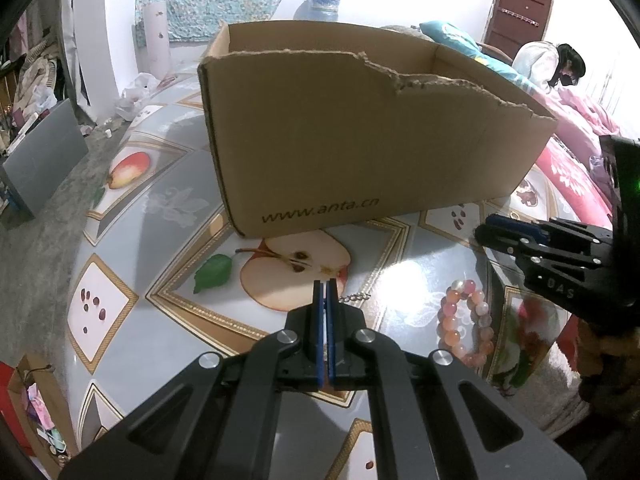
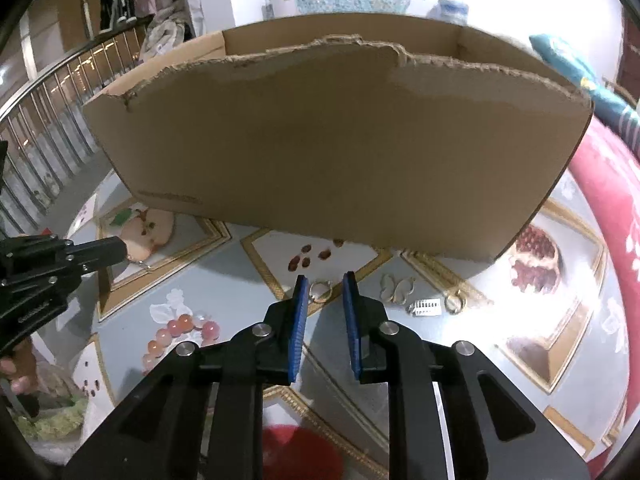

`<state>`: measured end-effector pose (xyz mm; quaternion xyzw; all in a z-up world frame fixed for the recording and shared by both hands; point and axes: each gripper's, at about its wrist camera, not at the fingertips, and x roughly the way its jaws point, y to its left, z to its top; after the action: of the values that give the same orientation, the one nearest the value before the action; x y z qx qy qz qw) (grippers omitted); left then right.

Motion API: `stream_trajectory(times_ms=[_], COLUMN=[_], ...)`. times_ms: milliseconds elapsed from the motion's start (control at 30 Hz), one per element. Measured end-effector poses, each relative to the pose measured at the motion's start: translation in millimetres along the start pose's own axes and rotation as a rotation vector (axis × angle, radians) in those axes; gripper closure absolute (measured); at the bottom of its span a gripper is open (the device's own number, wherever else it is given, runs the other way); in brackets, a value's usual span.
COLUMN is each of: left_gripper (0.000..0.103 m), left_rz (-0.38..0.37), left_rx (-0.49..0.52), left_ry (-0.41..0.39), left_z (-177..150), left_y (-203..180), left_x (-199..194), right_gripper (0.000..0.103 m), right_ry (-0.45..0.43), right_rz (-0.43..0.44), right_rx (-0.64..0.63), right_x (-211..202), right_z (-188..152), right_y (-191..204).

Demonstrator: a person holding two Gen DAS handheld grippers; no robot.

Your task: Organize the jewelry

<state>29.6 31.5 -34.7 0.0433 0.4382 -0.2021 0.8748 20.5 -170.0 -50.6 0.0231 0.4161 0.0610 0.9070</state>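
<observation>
An open cardboard box point(image 1: 360, 128) stands at the far side of a fruit-patterned table point(image 1: 168, 208), seemingly the place for jewelry. The left gripper point(image 1: 325, 286) is closed, apparently pinching a thin chain point(image 1: 354, 297). A pink bead bracelet point(image 1: 466, 326) lies near it on the right. Only the right wrist view shows the right gripper point(image 2: 325, 280) parted narrowly over a ring point(image 2: 320, 290), with butterfly earrings point(image 2: 396, 288), a small clip point(image 2: 426, 306) and another ring point(image 2: 453, 304) further right.
</observation>
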Motion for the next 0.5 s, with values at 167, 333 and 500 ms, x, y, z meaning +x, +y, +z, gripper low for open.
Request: stream_trajectory(times_ms=[167,333,500], left_gripper=[0.102,0.102,0.102], left_rz=[0.004,0.014,0.021], left_rx=[0.003,0.01,0.013], left_ry=[-0.003,-0.015,-0.037], left_z=[0.1,2.7,7.2], left_y=[-0.3,-4.3,-8.7], left_x=[-3.1,-7.6,-18.0], right_gripper=[0.094,0.095,0.096], right_ry=[-0.002,-0.005,-0.007], right_rz=[0.015,0.031,0.053], right_rx=[-0.015,-0.008,0.0], right_x=[5.8,6.5,2.8], right_z=[-0.3,-0.2,-4.0], right_y=[5.4,3.6,0.0])
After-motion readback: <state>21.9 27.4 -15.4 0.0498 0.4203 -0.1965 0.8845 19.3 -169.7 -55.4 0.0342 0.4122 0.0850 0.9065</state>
